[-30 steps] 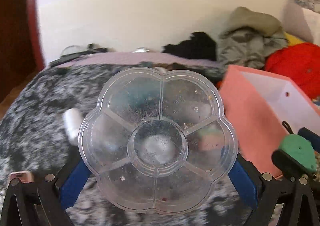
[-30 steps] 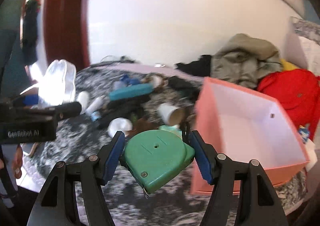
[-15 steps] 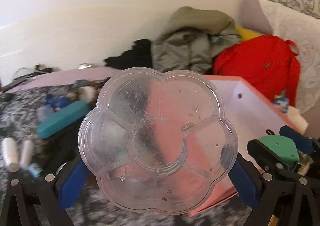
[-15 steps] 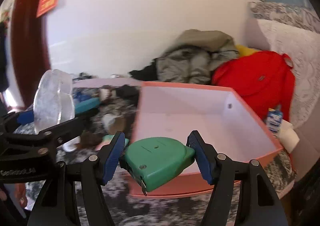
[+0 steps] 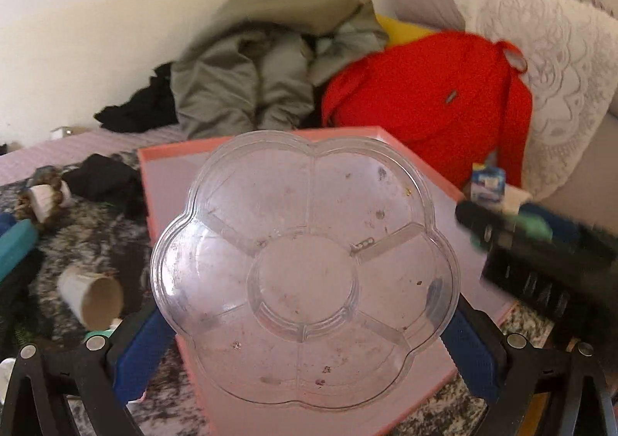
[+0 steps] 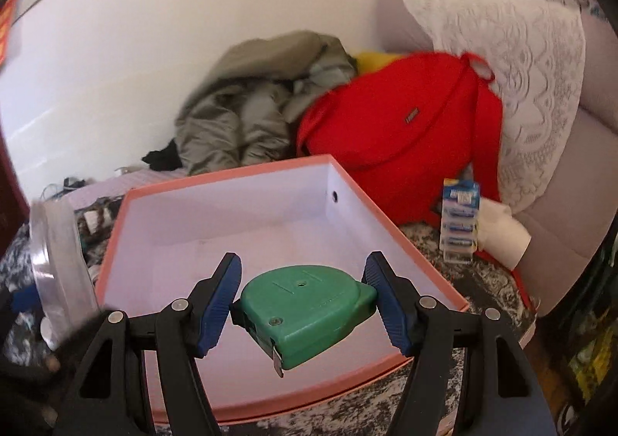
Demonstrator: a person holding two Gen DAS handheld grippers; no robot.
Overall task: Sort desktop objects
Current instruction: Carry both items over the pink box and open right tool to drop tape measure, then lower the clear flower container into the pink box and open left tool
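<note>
Tools (image 5: pixel 305 324) (image 6: pixel 307 304) grip tray (image 5: pixel 305 270), tape measure (image 6: pixel 309 304) over box (image 6: pixel 405 243).

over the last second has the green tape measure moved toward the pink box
Yes. The green tape measure, shut in the right gripper, now hangs over the pink box interior.

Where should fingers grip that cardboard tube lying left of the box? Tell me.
Take the tube across its round wall near the middle, coming from above. It lies on its side with the open end toward the camera, so the curved sides are free; the thin rim would crush.
</note>
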